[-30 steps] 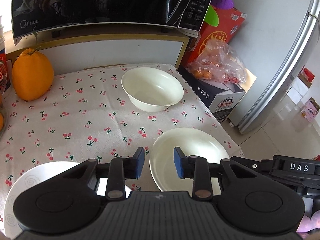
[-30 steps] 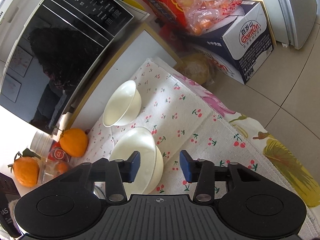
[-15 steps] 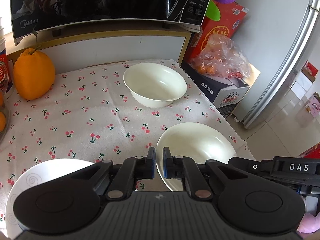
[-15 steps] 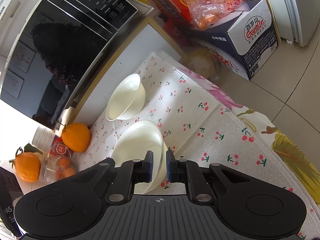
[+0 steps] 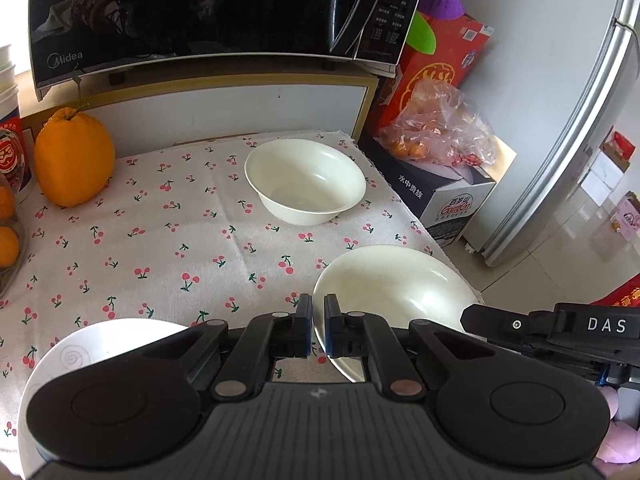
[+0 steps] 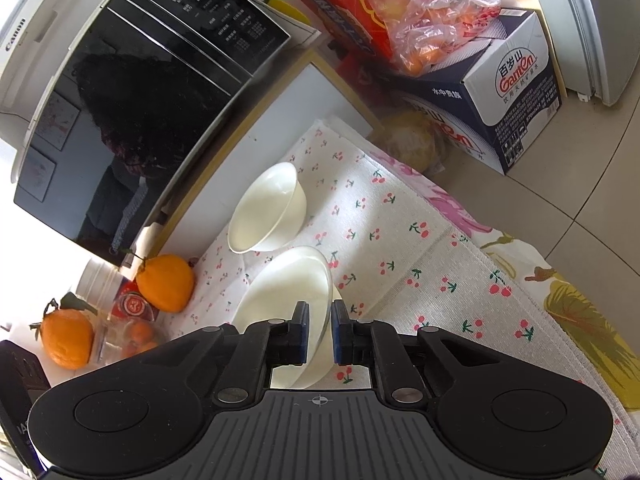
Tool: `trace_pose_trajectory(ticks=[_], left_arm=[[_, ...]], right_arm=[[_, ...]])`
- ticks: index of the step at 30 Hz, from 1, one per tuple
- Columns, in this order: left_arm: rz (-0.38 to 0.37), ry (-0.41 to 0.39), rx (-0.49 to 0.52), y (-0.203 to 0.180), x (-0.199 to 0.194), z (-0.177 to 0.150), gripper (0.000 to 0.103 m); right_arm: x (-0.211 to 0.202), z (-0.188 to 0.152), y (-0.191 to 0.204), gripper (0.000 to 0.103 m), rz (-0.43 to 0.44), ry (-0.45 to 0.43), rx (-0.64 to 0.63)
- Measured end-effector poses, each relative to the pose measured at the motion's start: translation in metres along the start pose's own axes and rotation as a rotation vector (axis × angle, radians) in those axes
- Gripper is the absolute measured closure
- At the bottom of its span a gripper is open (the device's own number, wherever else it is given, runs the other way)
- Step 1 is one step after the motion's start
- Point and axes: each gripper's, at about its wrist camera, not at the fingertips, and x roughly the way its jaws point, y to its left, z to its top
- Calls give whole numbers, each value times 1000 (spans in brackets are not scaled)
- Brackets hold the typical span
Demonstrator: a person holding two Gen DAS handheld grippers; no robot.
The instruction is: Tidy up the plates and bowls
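Cream plate (image 5: 394, 284), at the counter's right front corner: thin, stiff, glazed, so judged light, slippery and breakable; the rim is the natural hold. It has no long axis; its face tilts up, seemingly off the cherry-print cloth (image 5: 168, 240). Right hand-held gripper (image 6: 319, 336): nearly closed, pads on either side of the rim. Left hand-held gripper (image 5: 318, 326): nearly closed at the plate's left rim; contact cannot be told. Upright bowl (image 5: 306, 182) near the back right corner. White spiral plate (image 5: 76, 354) at the front left edge.
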Motion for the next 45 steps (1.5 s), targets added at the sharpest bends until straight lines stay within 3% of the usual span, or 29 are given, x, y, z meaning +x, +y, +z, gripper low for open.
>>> trace_pose_trajectory(ticks=[11, 21, 33, 45], left_arm=[[8, -28, 30, -14, -29, -3, 98], [18, 12, 27, -29, -51, -16, 98], [30, 43, 20, -47, -71, -42, 98], [55, 84, 21, -52, -67, -61, 98]], right_arm=[[-29, 2, 12, 92, 18, -16, -34], [-58, -1, 22, 92, 5, 16, -95], [-79, -9, 25, 90, -51, 61, -175], [-73, -27, 27, 90, -148, 116, -253]])
